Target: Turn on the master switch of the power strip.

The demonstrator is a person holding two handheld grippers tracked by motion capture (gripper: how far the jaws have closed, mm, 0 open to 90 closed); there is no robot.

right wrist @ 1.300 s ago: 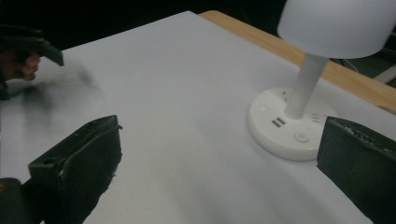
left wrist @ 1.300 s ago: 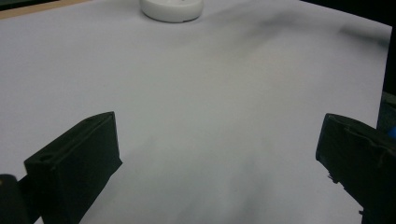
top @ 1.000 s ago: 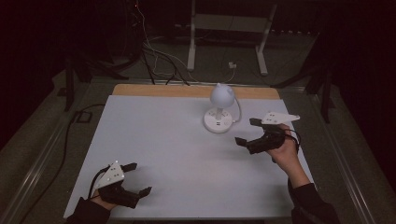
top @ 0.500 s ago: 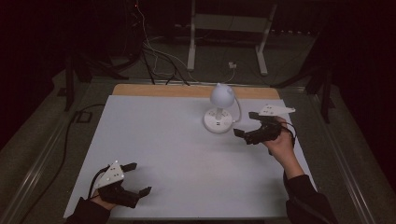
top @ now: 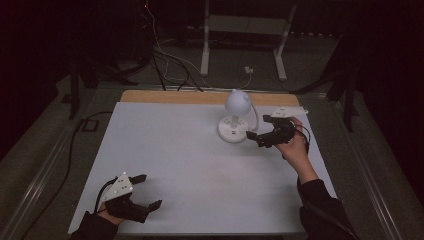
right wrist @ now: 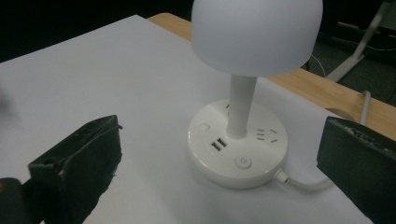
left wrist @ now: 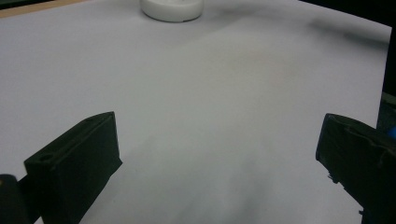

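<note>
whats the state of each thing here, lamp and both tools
lamp: upright on the table, apparently unlit, cord attached at its base
left tool: open, holding nothing, near the table's front edge
right tool: open, holding nothing, beside the lamp's base, not touching

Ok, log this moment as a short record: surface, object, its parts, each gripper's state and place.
surface: white table top with a wooden strip along the far edge
object: white lamp, upright, far right of centre
lamp parts: dome shade, thin stem, round base with sockets, USB ports and a button; white cable leaves the base
left gripper: open, near left corner, holding nothing
right gripper: open, fingers aimed at the lamp base, not touching it
</note>
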